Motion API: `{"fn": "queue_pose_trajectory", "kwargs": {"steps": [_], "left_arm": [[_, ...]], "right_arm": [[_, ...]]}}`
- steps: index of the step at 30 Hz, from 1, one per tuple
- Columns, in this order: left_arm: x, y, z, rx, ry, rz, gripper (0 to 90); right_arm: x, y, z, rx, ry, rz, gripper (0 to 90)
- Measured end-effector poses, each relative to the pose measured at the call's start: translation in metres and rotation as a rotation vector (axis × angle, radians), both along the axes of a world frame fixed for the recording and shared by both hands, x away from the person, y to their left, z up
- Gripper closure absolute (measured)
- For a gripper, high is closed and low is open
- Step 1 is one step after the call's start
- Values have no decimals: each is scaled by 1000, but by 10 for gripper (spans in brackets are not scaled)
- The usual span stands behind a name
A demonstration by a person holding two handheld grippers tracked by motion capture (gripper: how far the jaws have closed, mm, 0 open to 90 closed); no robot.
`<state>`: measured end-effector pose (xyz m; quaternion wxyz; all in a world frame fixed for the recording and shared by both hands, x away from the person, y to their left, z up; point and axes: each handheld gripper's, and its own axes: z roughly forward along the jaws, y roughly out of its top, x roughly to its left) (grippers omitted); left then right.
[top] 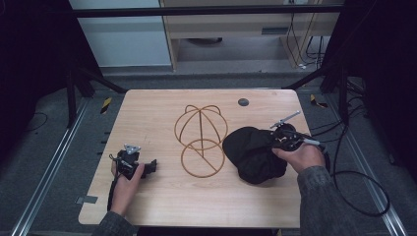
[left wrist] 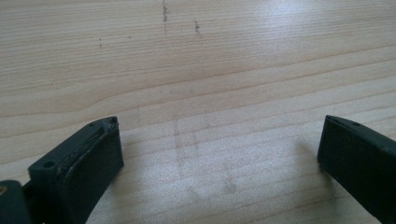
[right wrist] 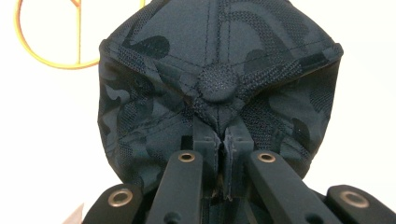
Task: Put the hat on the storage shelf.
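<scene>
I am pinching a dark camouflage cap [right wrist: 219, 70] with my right gripper [right wrist: 219, 135], whose jaws are pressed together on a fold of fabric just below the cap's round covered top button [right wrist: 216, 83]. The cloth is looking like a woven cotton twill, navy with darker blotches, its panels meeting at the button in raised stitched seams, and a finer mesh-like weave is showing on the panels to either side. No label or writing is readable on it. In the high view the cap [top: 253, 155] is lying as a crumpled black mound at the right of centre of the frame, on the table [top: 162, 196], with my right gripper [top: 275, 139] at its upper right edge and my right hand [top: 302, 156] wrapping the handle.

Just left of the cap a wire hat stand [top: 200, 140] is sitting, made of thin brass-coloured rod bent into a domed cage over a ring base; part of that ring [right wrist: 46, 37] is showing at the upper left of the right gripper view.

My left gripper [left wrist: 219, 154] is standing open, its two blocky black jaws wide apart over bare pale wood grain with a few faint scuffs. In the high view my left gripper [top: 150, 166] is resting at the lower left of the tabletop. A small dark round disc [top: 243, 102] is sitting near the table's far edge.
</scene>
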<state>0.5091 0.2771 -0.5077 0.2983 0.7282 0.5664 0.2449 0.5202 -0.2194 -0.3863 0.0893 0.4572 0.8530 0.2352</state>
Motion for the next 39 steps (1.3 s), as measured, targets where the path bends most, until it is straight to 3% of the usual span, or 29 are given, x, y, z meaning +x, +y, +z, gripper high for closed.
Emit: {"fn": "queue_pose_trajectory", "kwargs": {"steps": [7,16,27,39], "left_arm": [[0,0,0,0,0,0,0],[0,0,0,0,0,-1,0],[0,0,0,-3,-2,1,0],[0,0,0,-3,-2,2,0]], "right_arm": [[-3,-1,12,2,-5,15,871],[-10,-4,38,7,-40,16,872],[-26,-19,87,51,-161,-11,872],[-44,-29,118,113,-251,-31,873]]}}
